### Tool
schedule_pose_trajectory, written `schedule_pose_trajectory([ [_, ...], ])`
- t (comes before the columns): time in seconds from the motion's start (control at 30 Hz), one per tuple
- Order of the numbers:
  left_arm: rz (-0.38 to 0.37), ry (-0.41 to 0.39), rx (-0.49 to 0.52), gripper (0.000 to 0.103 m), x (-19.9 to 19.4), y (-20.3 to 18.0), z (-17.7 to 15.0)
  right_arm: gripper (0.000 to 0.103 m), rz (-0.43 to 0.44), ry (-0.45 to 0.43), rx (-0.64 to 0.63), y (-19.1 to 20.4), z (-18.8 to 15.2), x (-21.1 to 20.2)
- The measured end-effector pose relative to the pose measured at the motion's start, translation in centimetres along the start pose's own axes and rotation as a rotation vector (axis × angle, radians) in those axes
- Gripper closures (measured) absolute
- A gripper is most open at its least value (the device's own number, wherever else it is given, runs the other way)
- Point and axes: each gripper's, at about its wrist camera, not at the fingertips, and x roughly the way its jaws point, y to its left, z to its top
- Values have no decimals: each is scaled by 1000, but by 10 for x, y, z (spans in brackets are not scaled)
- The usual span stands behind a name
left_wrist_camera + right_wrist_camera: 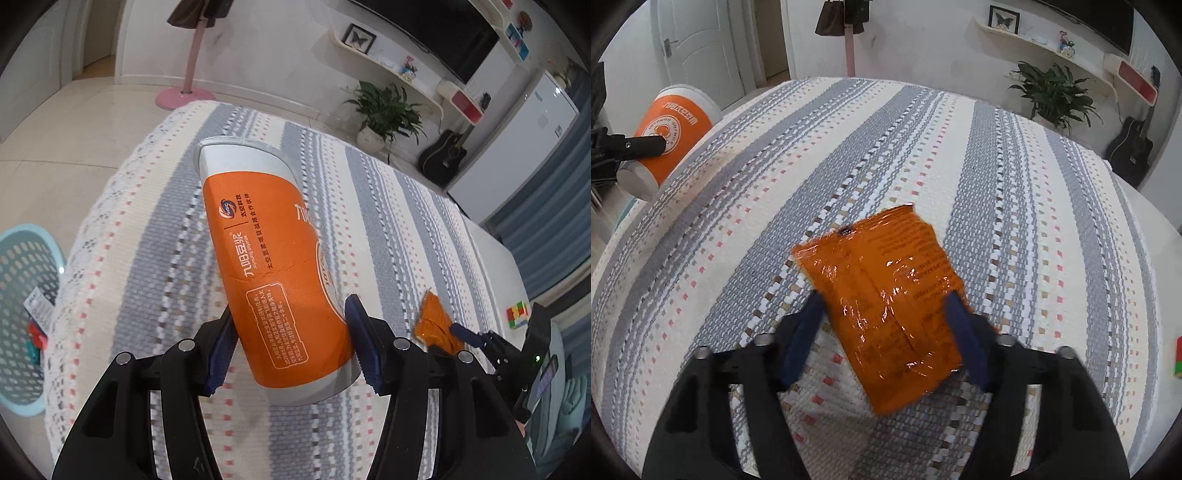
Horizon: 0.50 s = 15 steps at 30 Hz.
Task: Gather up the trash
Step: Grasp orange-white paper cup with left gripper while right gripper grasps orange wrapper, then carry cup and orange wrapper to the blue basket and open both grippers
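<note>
Your left gripper [291,343] hides the paper cup's [273,266] lower sides; its mouth faces away, inside unseen. Fingers clamp the orange-and-white cup, tilted above the striped tablecloth [155,258]. Your right gripper [890,332] pinches the orange wrapper [886,295] on both edges, w/ its underside hidden; can't tell if it's lifted off the cloth. Count: 1 cup, 1 wrapper, 1 teal basket [22,295] at left, cut off.
</note>
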Motion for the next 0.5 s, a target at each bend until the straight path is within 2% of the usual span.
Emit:
schedule_pose_trajectory([
  [0.1, 0, -8, -13, 48, -5, 8, -1, 63, -2, -12, -31, 5, 0, -1],
  [0.23, 13, -27, -13, 48, -12, 17, -2, 69, -13, -21, -56, 10, 1, -2],
  [0.33, 1, -47, -21, 48, -18, 22, 0, 78, -7, -23, -49, 9, 1, -2],
  [0.4, 3, -56, -21, 48, -22, 25, 0, 90, 9, -29, -26, 8, 2, -4],
  [0.5, 10, -66, -14, 48, -26, 28, 0, 94, -4, -44, -13, 11, 2, -9],
])
